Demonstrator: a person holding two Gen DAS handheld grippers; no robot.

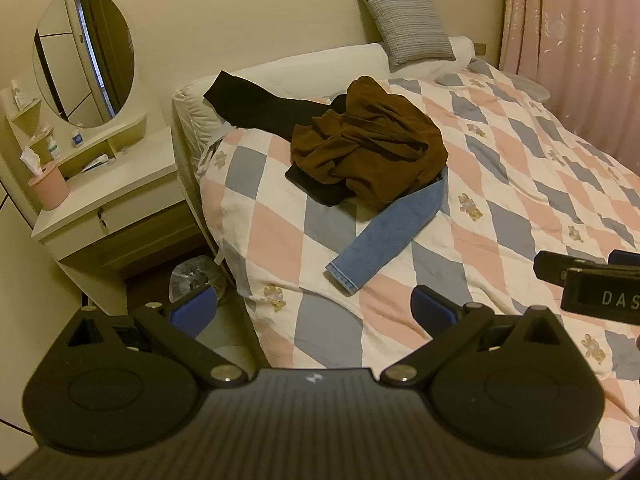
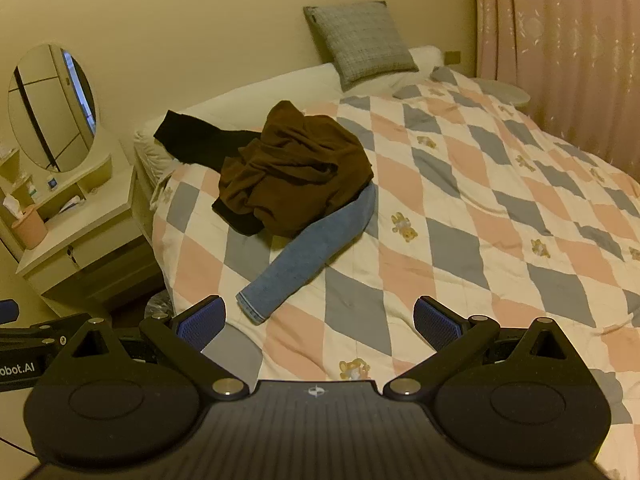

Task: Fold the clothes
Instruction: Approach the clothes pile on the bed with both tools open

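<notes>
A pile of clothes lies on the bed's left half. On top sits a crumpled brown garment [image 1: 368, 140] [image 2: 294, 170]. A blue jeans leg [image 1: 390, 226] [image 2: 308, 252] sticks out from under it toward me. A black garment [image 1: 256, 106] [image 2: 196, 142] stretches back over the white bolster. My left gripper [image 1: 314, 312] hangs open above the bed's near corner, well short of the pile, with nothing between its blue pads. My right gripper [image 2: 320, 322] is likewise open and empty, near the jeans hem. The right gripper's side [image 1: 592, 284] shows at the left view's right edge.
The bed [image 1: 520, 200] [image 2: 480, 208] wears a pink, grey and white diamond quilt. A grey cushion [image 1: 408, 24] leans at the head. A dressing table [image 1: 112, 184] with an oval mirror and pink tissue box [image 1: 50, 186] stands left. A bin [image 1: 196, 276] sits on the floor. Pink curtains [image 2: 560, 48] hang right.
</notes>
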